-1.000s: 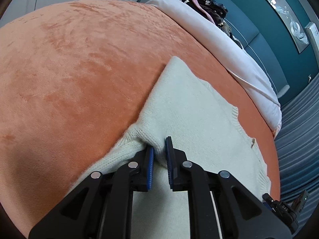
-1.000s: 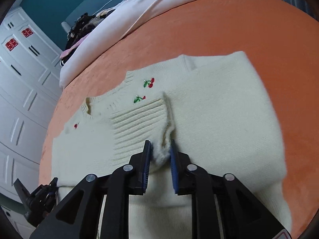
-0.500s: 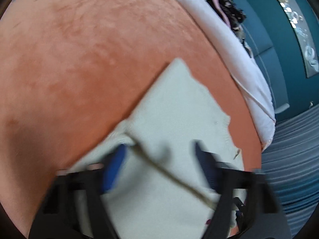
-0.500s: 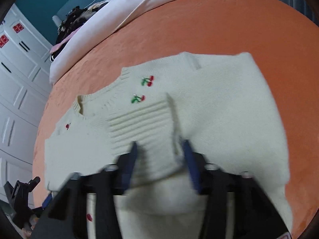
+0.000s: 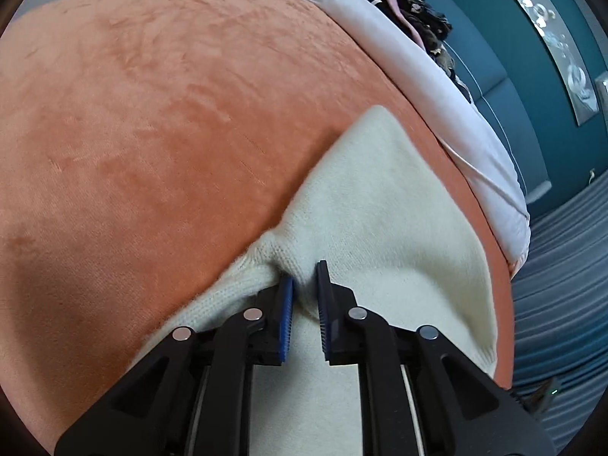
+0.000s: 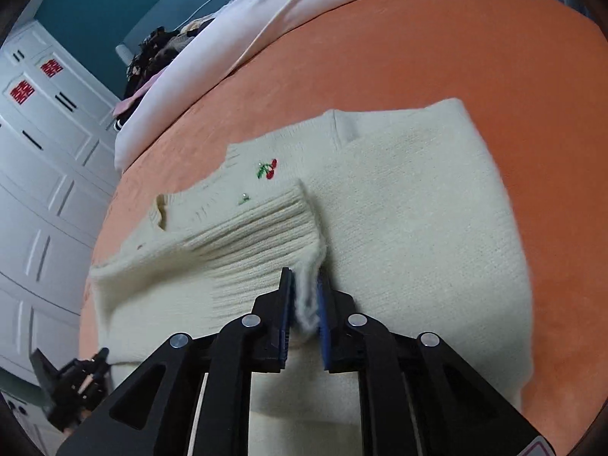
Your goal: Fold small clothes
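Note:
A small cream knit sweater (image 6: 410,220) with embroidered red cherries (image 6: 269,169) lies on an orange plush bed cover (image 6: 399,53). My right gripper (image 6: 304,296) is shut on the corner of its ribbed hem (image 6: 262,228), which is folded up over the chest near the collar. In the left wrist view the sweater (image 5: 380,205) shows plain cream knit, and my left gripper (image 5: 304,285) is shut on a pinched fold at its edge, lifting it slightly off the cover (image 5: 152,114). The left gripper also shows at the lower left of the right wrist view (image 6: 72,387).
A white duvet (image 5: 437,91) runs along the far side of the bed, with a heap of dark clothes (image 5: 414,11) on it. A teal wall stands behind. White wardrobe doors (image 6: 41,174) stand at the left of the right wrist view.
Half a second ago both grippers stood open over the sweater. Both have shut on the knit again, the right one further up on the ribbed hem, which now covers the lower cherry.

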Tool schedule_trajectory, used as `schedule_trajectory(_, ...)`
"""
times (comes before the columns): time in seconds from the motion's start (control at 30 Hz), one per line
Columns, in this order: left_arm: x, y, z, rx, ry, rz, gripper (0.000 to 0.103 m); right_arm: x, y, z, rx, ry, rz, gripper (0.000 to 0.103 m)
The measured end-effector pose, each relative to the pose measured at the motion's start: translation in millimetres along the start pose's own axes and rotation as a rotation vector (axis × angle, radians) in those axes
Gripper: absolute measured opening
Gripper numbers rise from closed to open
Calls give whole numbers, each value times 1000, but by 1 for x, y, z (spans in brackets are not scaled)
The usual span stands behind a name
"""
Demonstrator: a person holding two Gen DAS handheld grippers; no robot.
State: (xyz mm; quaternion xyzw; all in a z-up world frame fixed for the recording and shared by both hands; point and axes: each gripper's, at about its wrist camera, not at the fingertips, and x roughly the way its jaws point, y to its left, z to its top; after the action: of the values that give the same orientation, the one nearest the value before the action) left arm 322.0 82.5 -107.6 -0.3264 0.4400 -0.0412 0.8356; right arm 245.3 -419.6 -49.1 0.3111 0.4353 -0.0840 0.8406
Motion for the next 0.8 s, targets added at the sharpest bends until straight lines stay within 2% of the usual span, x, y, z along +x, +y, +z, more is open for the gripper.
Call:
schedule_trajectory(0.03, 0, 1, 0, 10, -6, -6, 13, -9, 6, 2, -4, -17, -54, 20)
schedule_trajectory(0.1, 0, 1, -2, 29, -27, -16, 13, -37, 24, -2, -47, -136, -152, 29)
schedule_trajectory(0.13, 0, 1, -4, 48, -45, -17, 13, -50, 35, -7, -62, -195, -144, 31)
schedule_trajectory(0.17, -1, 2, -8, 72, -66, -16, 13, -53, 53, -10, -90, -196, -61, 31)
schedule_trajectory(0.23, -1, 3, -13, 96, -104, -22, 14, -27, 103, -17, -188, -46, 93, 29)
schedule_trajectory(0.3, -1, 7, -13, 73, -115, -46, 14, 5, 159, -36, -326, 54, 192, 29)
schedule_trajectory(0.37, -1, 12, -15, 65, -126, -68, 14, 41, 210, -52, -466, 107, 206, 29)
schedule_trajectory(0.47, 1, 12, -16, 80, -142, -74, 15, 106, 257, -59, -566, 187, 145, 27)
schedule_trajectory(0.53, 2, 12, -17, 86, -149, -75, 15, 136, 263, -48, -570, 175, 65, 18)
schedule_trajectory(0.57, 2, 12, -18, 92, -154, -74, 15, 143, 260, -39, -536, 168, 56, 10)
schedule_trajectory(0.6, 3, 11, -18, 96, -159, -74, 15, 142, 256, -31, -488, 159, 50, 7)
schedule_trajectory(0.63, 3, 11, -18, 97, -163, -77, 15, 136, 254, -24, -442, 143, 45, 9)
schedule_trajectory(0.67, 3, 12, -18, 96, -167, -84, 15, 126, 252, -21, -410, 114, 76, 21)
schedule_trajectory(0.7, 3, 13, -19, 93, -171, -91, 15, 114, 253, -19, -407, 93, 122, 21)
schedule_trajectory(0.73, 4, 13, -19, 93, -175, -96, 15, 105, 259, -21, -434, 92, 176, 21)
schedule_trajectory(0.8, 3, 13, -20, 95, -180, -99, 15, 105, 287, -29, -534, 139, 221, 26)
